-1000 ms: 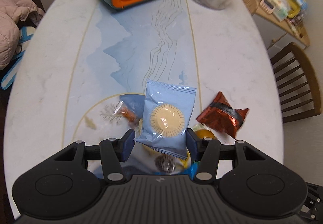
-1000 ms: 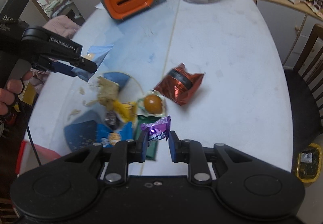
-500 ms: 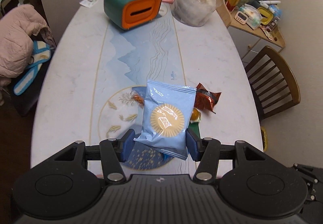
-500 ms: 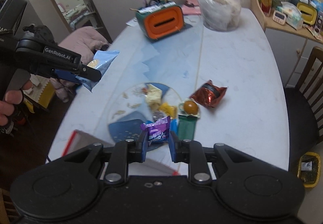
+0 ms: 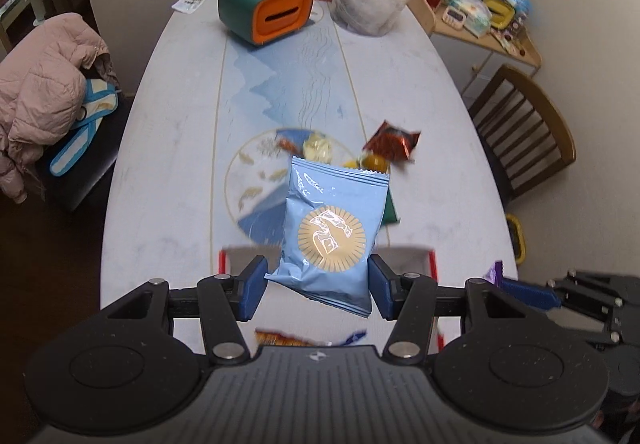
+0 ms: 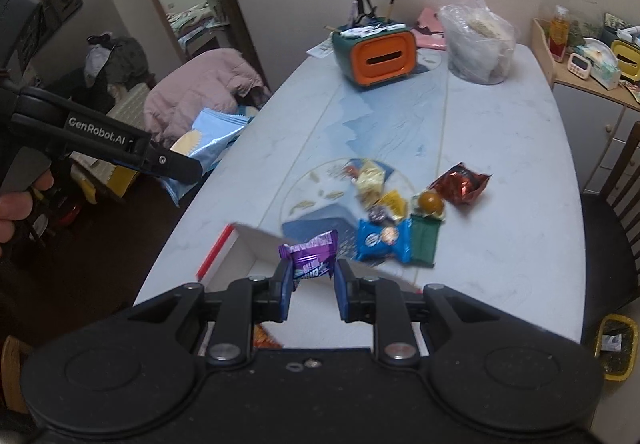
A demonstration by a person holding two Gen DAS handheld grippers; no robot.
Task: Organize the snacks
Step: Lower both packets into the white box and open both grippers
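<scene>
Left gripper (image 5: 318, 286) is up off the table with the pale blue snack bag (image 5: 332, 232) pinched between its blue pads — the bag stands upright in the grip, gold sun emblem facing the camera, its lower edge squeezed between the two fingers. Over on the right, the right gripper (image 6: 311, 286) has its fingers pressed in tight on a small purple candy wrapper (image 6: 310, 254), which sticks up above the fingertips. Both loads hang in the air above the near end of the white oval table (image 5: 168, 148), right over a white box with a red rim (image 6: 244, 248) that sits at the table's near edge; something orange shows inside it, too blurred to name. Out in the middle of the table the remaining snacks lie in a loose cluster — a blue cookie packet (image 6: 382, 240) touching a dark green packet (image 6: 424, 244), a round brown sweet (image 6: 430, 201) just above them, a yellow wrapper (image 6: 394, 204), a pale one (image 6: 370, 178), and a shiny red pouch (image 6: 460, 183) off to the right. At the far end stand an orange-fronted green organizer (image 6: 376, 54) and a clear plastic bag (image 6: 478, 44).
</scene>
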